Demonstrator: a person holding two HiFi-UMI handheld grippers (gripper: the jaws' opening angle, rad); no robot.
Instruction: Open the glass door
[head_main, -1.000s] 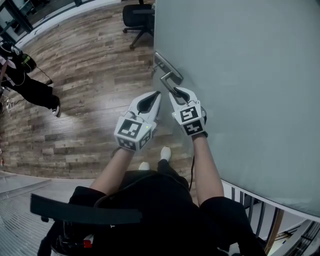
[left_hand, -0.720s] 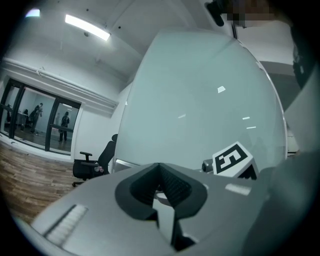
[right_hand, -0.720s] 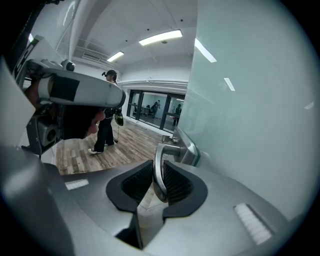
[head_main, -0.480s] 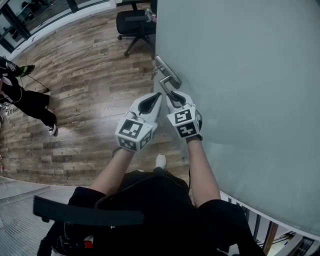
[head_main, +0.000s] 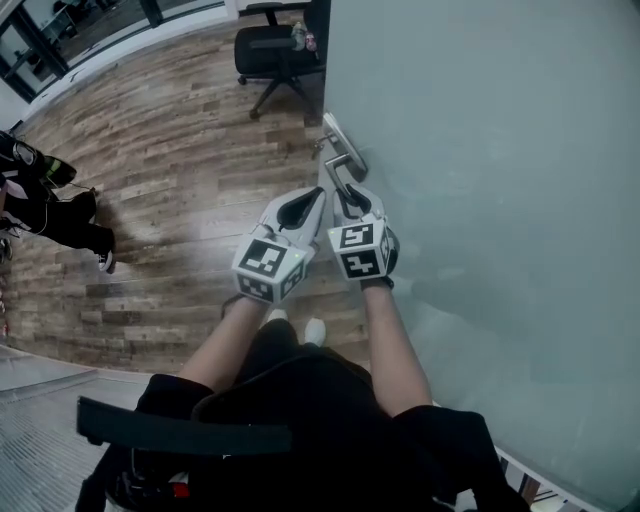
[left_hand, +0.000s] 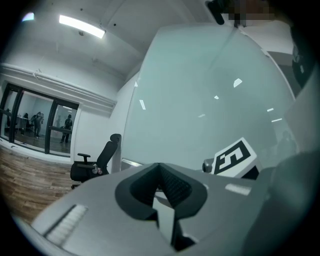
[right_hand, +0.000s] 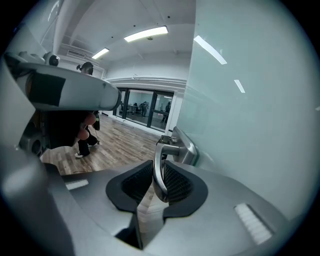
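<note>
Right gripper view: right gripper (right_hand: 158, 181), jaws closed narrowly on the metal door handle (right_hand: 161, 152), its lever upright between the pads. Just beyond and to the right of the jaws, glass door (right_hand: 250, 125) carrying the handle's plate. Left of the jaws, wooden floor (right_hand: 120, 137).

Left gripper view: left gripper (left_hand: 161, 174), jaws together, nothing between them. Just right of the jaws, marker cube (left_hand: 235, 159) of the right gripper. Ahead, the glass door. Beyond, left of the jaws, office chair (left_hand: 97, 167).
</note>
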